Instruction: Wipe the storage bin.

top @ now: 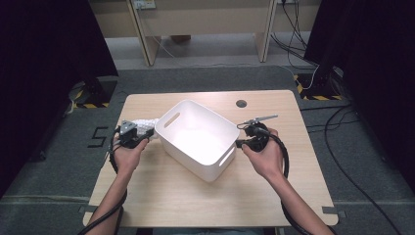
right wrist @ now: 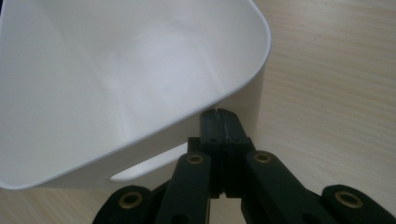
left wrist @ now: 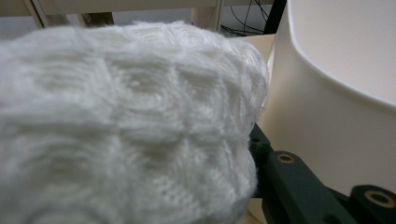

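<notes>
the left gripper (top: 142, 139) is clamped on the white knitted cloth (left wrist: 126, 126) beside the white bin (top: 197, 138), the right gripper (right wrist: 219, 122) has its jaws together, and the cloth probably must next go up over the rim.

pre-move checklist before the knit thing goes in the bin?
1. Left hand-held gripper shut on white knitted cloth: ok.
2. White bin upright on table, mouth up: ok.
3. Bin interior free of items: ok.
4. Right hand-held gripper shut, holding nothing, at the bin's end wall by the handle slot: ok.
5. Cloth already above the rim: not ok, it sits beside the bin wall.
6. Cloth hanging free of the table: cannot tell.
</notes>
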Available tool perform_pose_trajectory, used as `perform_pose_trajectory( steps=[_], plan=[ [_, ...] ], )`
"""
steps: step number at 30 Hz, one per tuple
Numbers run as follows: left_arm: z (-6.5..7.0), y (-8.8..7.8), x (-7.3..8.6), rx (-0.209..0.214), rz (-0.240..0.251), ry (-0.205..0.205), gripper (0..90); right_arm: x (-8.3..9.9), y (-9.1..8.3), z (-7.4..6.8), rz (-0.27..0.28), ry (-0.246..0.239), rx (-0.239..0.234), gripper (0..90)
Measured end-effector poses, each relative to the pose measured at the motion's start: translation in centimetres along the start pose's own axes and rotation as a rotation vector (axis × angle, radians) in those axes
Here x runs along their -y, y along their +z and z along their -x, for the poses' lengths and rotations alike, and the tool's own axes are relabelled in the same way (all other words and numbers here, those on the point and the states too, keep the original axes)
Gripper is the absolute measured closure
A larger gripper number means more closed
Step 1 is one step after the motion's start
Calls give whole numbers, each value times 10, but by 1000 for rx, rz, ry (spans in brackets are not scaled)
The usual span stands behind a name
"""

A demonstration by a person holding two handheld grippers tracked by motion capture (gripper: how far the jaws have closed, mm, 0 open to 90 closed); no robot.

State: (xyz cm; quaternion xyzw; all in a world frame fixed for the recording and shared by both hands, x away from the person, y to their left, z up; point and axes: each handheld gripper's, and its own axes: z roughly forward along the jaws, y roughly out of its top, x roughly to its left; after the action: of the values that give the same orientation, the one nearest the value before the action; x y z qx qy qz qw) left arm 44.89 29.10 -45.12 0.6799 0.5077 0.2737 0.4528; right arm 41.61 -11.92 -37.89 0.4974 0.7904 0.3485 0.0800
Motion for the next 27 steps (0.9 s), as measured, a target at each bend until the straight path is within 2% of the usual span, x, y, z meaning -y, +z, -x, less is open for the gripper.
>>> perform_pose_trajectory(
  steps=[2, 6, 9, 14, 16, 19, 23, 27],
  plan=[
    [2, 1, 0, 16, 1, 5, 749, -1, 1, 1, 5, 5, -5, 900],
    [5, -2, 1, 32, -3, 16, 751, -9, 5, 9, 12, 21, 14, 900],
    [4, -7, 4, 41, -3, 5, 751, -21, 13, 13, 22, 38, 42, 900],
    [6, -15, 8, 42, -3, 14, 752, -45, 36, 16, 57, 68, 97, 900],
    [10, -18, 9, 49, -3, 21, 753, -51, 43, 17, 62, 92, 108, 900],
    [20, -23, 11, 69, -3, 44, 753, -56, 48, 19, 73, 98, 149, 899],
    [28, -26, 14, 81, 9, 41, 752, -56, 44, 27, 98, 135, 170, 843],
    [34, -26, 14, 78, 7, 57, 751, -52, 27, 25, 152, 161, 163, 802]
  ],
)
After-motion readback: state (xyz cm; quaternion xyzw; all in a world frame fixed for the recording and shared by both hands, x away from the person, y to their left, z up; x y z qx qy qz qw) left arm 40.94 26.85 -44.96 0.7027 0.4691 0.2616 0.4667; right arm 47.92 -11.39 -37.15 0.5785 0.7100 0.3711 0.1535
